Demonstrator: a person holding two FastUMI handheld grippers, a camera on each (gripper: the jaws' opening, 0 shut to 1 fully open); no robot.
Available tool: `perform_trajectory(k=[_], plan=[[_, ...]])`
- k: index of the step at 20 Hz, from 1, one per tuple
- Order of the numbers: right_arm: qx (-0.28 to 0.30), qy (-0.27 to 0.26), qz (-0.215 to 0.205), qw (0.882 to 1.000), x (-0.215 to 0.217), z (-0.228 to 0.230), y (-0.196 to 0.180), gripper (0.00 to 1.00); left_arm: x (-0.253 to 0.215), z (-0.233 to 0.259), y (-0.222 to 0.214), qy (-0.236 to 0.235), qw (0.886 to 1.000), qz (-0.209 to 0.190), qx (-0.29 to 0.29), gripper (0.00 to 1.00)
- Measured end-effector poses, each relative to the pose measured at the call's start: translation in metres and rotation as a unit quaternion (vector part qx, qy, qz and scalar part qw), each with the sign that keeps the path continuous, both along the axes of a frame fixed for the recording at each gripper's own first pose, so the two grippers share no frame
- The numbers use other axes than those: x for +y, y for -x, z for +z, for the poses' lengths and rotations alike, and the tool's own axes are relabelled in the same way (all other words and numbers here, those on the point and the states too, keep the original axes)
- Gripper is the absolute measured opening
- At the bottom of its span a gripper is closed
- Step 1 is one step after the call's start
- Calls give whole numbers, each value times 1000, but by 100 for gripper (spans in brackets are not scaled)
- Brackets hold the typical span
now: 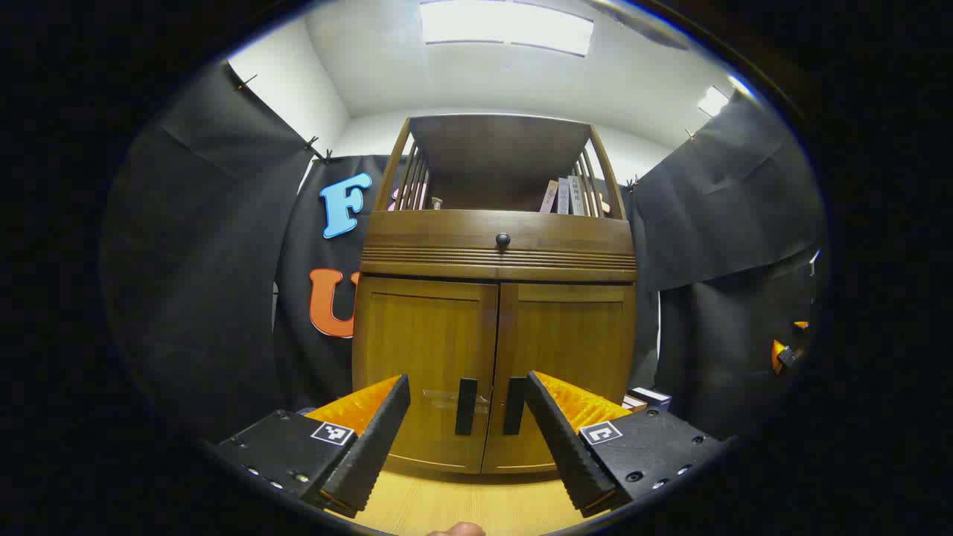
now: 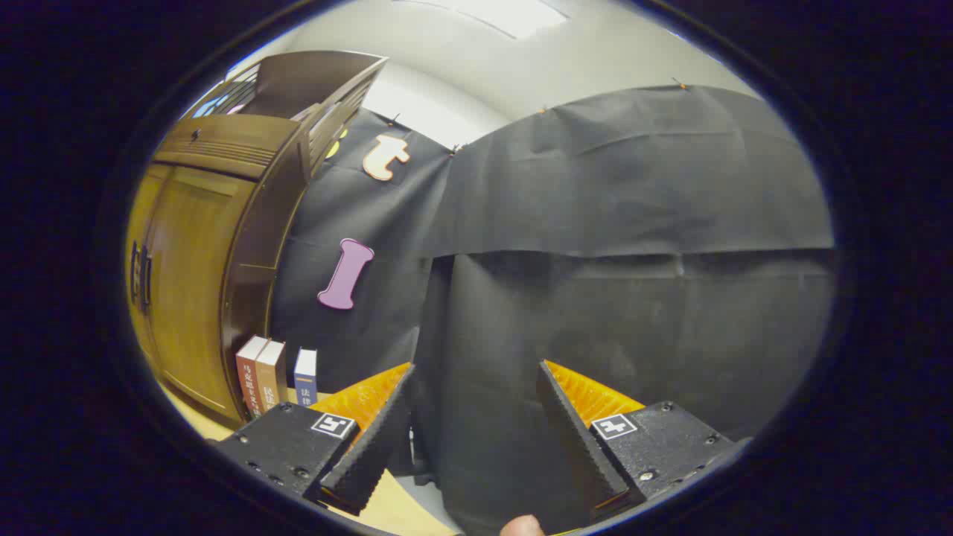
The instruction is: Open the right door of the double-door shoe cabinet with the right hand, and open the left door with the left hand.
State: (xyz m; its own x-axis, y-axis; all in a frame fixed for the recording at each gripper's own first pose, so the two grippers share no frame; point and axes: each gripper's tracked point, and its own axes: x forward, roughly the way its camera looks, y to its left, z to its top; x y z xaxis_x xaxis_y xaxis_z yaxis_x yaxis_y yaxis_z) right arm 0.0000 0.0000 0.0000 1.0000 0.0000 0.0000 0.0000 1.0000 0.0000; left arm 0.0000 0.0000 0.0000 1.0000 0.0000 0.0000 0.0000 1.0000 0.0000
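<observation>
Left gripper (image 1: 467, 428): fingers spread wide, holding nothing, aimed straight at the shoe cabinet (image 1: 495, 298). Both doors are closed. The left door (image 1: 424, 365) and right door (image 1: 569, 357) meet dead ahead; their two dark handles (image 1: 489, 406) sit side by side between the fingers, farther off, not touched. Above the doors is a drawer with a round knob (image 1: 503, 240), then an open shelf with a few books (image 1: 564, 196) leaning at its right end.

Right gripper (image 2: 476, 439): fingers likewise apart and empty, facing the black cloth wall (image 2: 625, 298). The cabinet lies far to its left, seen at a steep angle. Three books (image 2: 272, 380) stand on the floor beside the cabinet, just left of the left finger, spines too small to make out. A fingertip (image 2: 521, 527) is cut off at the bottom edge.
</observation>
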Motion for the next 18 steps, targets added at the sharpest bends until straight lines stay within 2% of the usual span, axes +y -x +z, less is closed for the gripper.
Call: perform_trajectory(k=[2, 3, 4, 5, 6, 8, 9, 10, 11, 12, 13, 14, 18], plan=[[-11, 4, 26, 1000, 18, 18, 10, 100, -6, 3, 3, 0, 1000, 6, -2, 100], [-8, -9, 47, 999, 33, 24, 18, 100, -5, 6, 5, -1, 1000, 8, -5, 94], [-5, -24, 68, 997, 51, 30, 27, 100, -4, 9, 7, -4, 1000, 10, -8, 94], [-3, -39, 90, 995, 70, 39, 37, 100, -2, 14, 9, -7, 1000, 11, -12, 100], [-8, -52, 112, 992, 91, 53, 49, 100, 2, 19, 9, -9, 1000, 11, -15, 94], [-19, -73, 144, 987, 125, 76, 67, 100, 9, 26, 9, -10, 1000, 6, -10, 94], [-19, -75, 152, 985, 138, 84, 74, 100, 13, 27, 9, -9, 1000, 1, -5, 100], [-15, -81, 167, 983, 153, 89, 80, 100, 18, 27, 7, -9, 1000, -1, 1, 100], [-10, -90, 178, 980, 167, 95, 86, 100, 27, 29, 5, -11, 1000, 2, 5, 94], [-6, -103, 191, 976, 180, 100, 93, 100, 35, 31, 3, -16, 1000, 5, 9, 100], [0, -112, 199, 973, 192, 104, 98, 95, 40, 32, 1, -18, 1000, 5, 10, 94], [6, -119, 209, 971, 203, 106, 102, 100, 45, 34, -1, -20, 1000, 4, 10, 100], [12, -118, 221, 968, 233, 114, 105, 100, 61, 31, -4, -16, 1000, 0, 21, 100]])
